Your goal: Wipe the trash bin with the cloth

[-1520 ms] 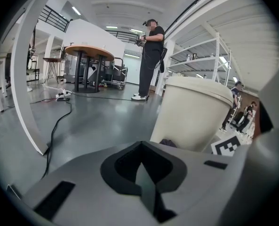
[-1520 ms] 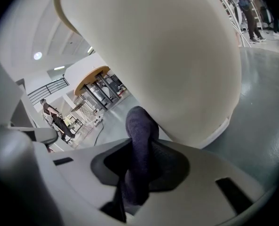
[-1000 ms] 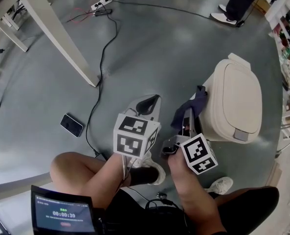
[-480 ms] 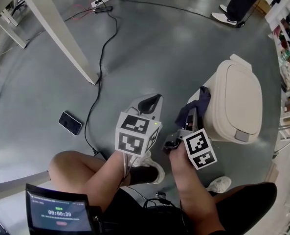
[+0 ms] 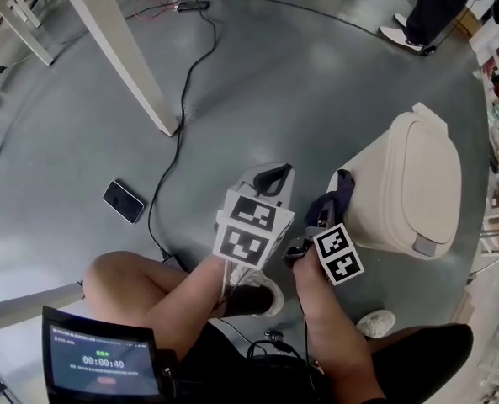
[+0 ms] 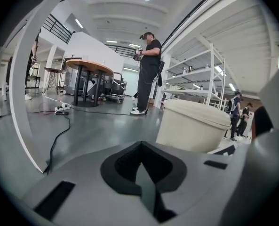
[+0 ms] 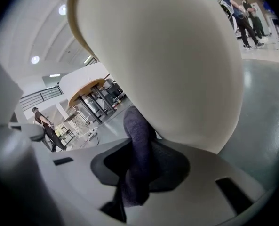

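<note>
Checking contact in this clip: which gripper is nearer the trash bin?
Right. The right gripper, jaws shut on the dark cloth, holds it against the side of the trash bin. The left gripper, jaws together and empty, sits apart, on its left.

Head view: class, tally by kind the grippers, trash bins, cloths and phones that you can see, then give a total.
grippers: 2 (left gripper, right gripper)
trash bin: 1
cloth: 1
phone: 1
total: 5
</note>
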The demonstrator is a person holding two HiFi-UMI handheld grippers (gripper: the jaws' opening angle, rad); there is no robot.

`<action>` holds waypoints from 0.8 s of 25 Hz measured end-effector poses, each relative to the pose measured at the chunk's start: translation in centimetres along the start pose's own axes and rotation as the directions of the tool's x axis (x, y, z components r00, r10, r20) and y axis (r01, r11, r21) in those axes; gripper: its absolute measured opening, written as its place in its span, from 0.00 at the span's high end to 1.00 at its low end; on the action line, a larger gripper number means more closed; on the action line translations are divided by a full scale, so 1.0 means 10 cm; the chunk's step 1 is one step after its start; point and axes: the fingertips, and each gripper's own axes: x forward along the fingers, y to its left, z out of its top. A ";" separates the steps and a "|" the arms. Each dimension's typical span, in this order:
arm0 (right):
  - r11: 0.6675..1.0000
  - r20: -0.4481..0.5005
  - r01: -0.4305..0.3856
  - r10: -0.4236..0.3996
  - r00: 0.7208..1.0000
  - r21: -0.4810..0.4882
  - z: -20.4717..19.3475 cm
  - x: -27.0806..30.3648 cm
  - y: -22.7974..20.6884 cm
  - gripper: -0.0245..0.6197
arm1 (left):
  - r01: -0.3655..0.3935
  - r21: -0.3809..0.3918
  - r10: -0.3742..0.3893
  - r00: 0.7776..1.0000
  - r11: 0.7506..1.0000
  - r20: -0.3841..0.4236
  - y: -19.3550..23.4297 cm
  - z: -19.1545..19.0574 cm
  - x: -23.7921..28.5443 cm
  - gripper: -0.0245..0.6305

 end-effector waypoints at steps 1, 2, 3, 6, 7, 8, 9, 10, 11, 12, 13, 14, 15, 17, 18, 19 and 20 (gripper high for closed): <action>1.000 -0.012 0.011 -0.011 1.000 -0.021 -0.06 0.04 -0.04 0.82 | -0.003 0.006 0.003 1.000 1.000 -0.003 0.02 -0.01 0.01 0.97; 0.999 -0.025 0.020 -0.021 0.999 -0.041 -0.13 0.08 -0.05 0.82 | -0.003 0.009 0.003 1.000 1.000 -0.007 0.05 -0.02 0.01 0.97; 0.998 -0.038 0.028 -0.030 0.999 -0.057 -0.19 0.12 -0.05 0.82 | -0.001 0.010 0.002 1.000 1.000 -0.012 0.09 -0.03 0.02 0.97; 0.996 -0.066 0.048 -0.052 0.996 -0.070 -0.35 0.24 -0.05 0.82 | 0.008 0.013 -0.008 1.000 1.000 -0.021 0.18 -0.03 0.04 0.97; 0.996 -0.074 0.054 -0.058 0.996 -0.067 -0.38 0.26 -0.07 0.82 | 0.012 0.016 -0.011 1.000 1.000 -0.023 0.17 -0.03 0.04 0.97; 0.996 -0.081 0.059 -0.064 0.995 -0.063 -0.41 0.27 -0.09 0.82 | 0.014 0.020 -0.014 1.000 1.000 -0.025 0.16 -0.04 0.04 0.97; 0.996 -0.088 0.062 -0.067 0.994 -0.060 -0.43 0.28 -0.11 0.82 | 0.016 0.024 -0.015 0.999 1.000 -0.028 0.15 -0.04 0.04 0.97; 0.996 -0.094 0.064 -0.070 0.993 -0.061 -0.45 0.29 -0.12 0.82 | 0.017 0.026 -0.016 0.999 1.000 -0.031 0.14 -0.05 0.04 0.96; 0.996 -0.100 0.065 -0.071 0.992 -0.063 -0.46 0.30 -0.12 0.82 | 0.017 0.026 -0.016 0.999 1.000 -0.033 0.14 -0.05 0.04 0.97; 0.996 -0.104 0.064 -0.071 0.992 -0.067 -0.45 0.30 -0.10 0.82 | 0.015 0.026 -0.015 0.999 1.000 -0.033 0.14 -0.05 0.05 0.97; 0.996 -0.105 0.059 -0.066 0.992 -0.071 -0.44 0.29 -0.06 0.82 | 0.013 0.027 -0.012 0.999 1.000 -0.032 0.14 -0.04 0.05 0.97; 0.996 -0.101 0.049 -0.057 0.993 -0.075 -0.40 0.28 0.00 0.82 | 0.010 0.027 -0.009 1.000 1.000 -0.029 0.15 -0.03 0.05 0.97; 0.996 -0.093 0.034 -0.041 0.995 -0.078 -0.35 0.27 0.08 0.82 | 0.007 0.027 -0.007 1.000 1.000 -0.025 0.15 -0.01 0.04 0.97; 0.996 -0.064 -0.006 0.001 0.998 -0.084 -0.21 0.25 0.27 0.82 | 0.006 0.023 -0.005 1.000 1.000 -0.012 0.15 0.02 0.03 0.97; 0.996 -0.045 -0.025 0.021 0.999 -0.085 -0.12 0.24 0.37 0.82 | 0.006 0.020 -0.006 1.000 1.000 -0.005 0.16 0.04 0.02 0.97; 0.996 -0.024 -0.038 0.036 0.999 -0.081 -0.03 0.24 0.46 0.82 | 0.006 0.019 -0.006 1.000 1.000 0.001 0.17 0.06 0.01 0.97; 0.996 -0.001 -0.045 0.045 0.999 -0.073 0.05 0.25 0.55 0.82 | 0.004 0.018 -0.004 1.000 1.000 0.006 0.18 0.07 0.00 0.97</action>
